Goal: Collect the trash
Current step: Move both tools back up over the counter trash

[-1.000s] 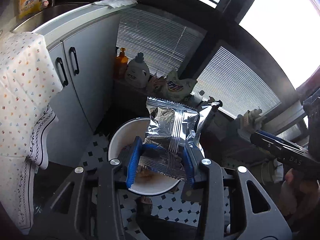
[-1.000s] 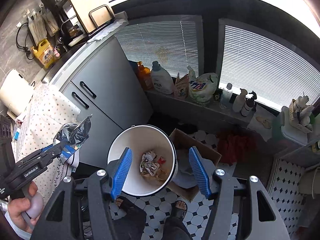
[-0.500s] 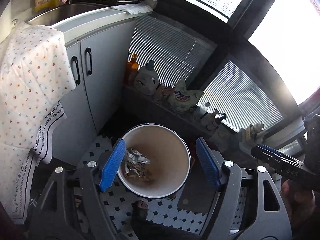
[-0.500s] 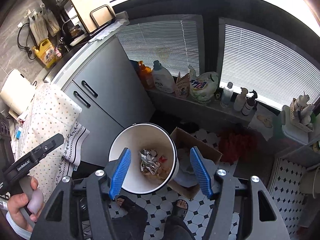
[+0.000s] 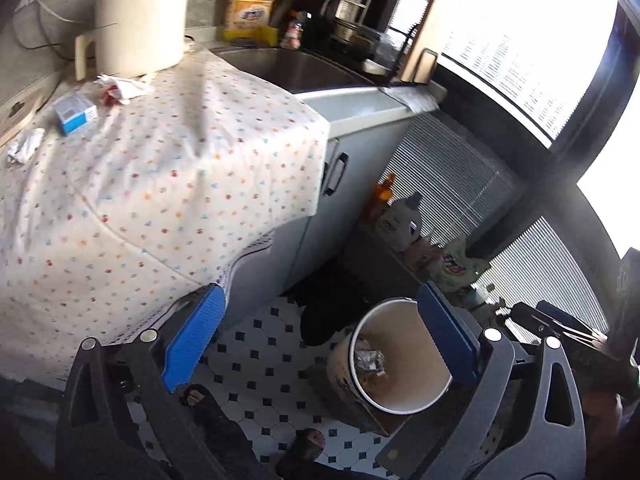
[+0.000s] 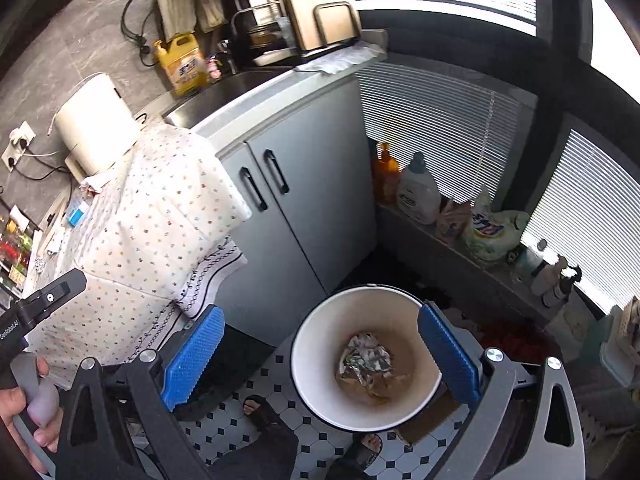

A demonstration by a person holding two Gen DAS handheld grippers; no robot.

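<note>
A white round trash bin (image 6: 312, 336) stands on the tiled floor and holds a crumpled silver foil wrapper (image 6: 366, 360) with other scraps. It also shows in the left wrist view (image 5: 400, 402). My left gripper (image 5: 320, 340) is open and empty, turned toward the table with the dotted cloth (image 5: 160, 184). On that cloth lie a blue-and-white small box (image 5: 76, 114), a crumpled white and red tissue (image 5: 120, 88) and a crumpled paper scrap (image 5: 24, 144). My right gripper (image 6: 320, 350) is open and empty above the bin.
A white appliance (image 5: 140, 20) stands at the back of the table. Grey cabinets (image 6: 288, 200) with a sink (image 5: 288, 68) stand beside it. Detergent bottles (image 6: 416, 192) line the low window sill. A cardboard box (image 6: 428, 424) lies under the bin. My feet (image 6: 256, 404) are on the floor.
My left gripper opened and dropped the silver wrapper into the bin, then swung left and up toward the table. The right gripper stayed open over the bin.
</note>
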